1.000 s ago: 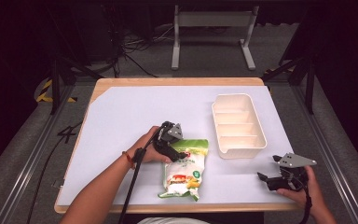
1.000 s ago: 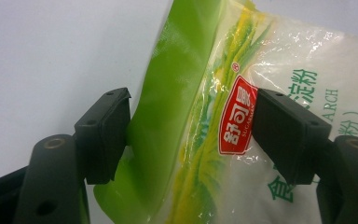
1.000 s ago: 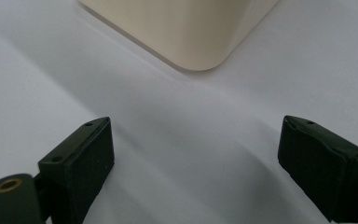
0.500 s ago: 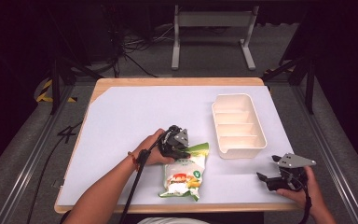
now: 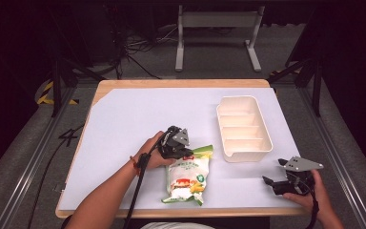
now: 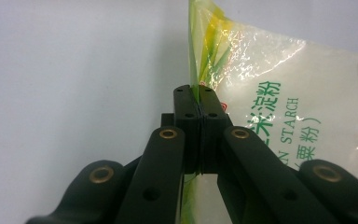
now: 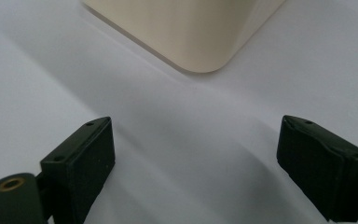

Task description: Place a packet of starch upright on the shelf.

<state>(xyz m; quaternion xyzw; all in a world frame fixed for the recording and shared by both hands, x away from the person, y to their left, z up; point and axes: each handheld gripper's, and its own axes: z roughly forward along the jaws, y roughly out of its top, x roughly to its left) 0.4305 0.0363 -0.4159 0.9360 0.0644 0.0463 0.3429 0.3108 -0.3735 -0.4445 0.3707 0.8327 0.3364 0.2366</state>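
The left gripper (image 6: 198,100) is pinching the green top seam of the starch bag (image 5: 186,179), its jaws pressed together on the film; the bag is lying near the tabletop's front edge, its print reading "STARCH" beside Chinese characters. The right gripper (image 7: 193,163) is resting near the front right corner, jaws spread, facing the cream divided tray (image 5: 244,128).

left gripper (image 6: 199,100): black jaws, flat rectangular pads, brass rivets at link pivots, small screw holes in pads
right gripper (image 7: 196,163): black block pads, one brass rivet at lower left
top plates: grey, three-cornered
cable (image 5: 136,191): black, trails along left forearm
wrists: red band on left, black strap on right
sleeves: none, forearms bare
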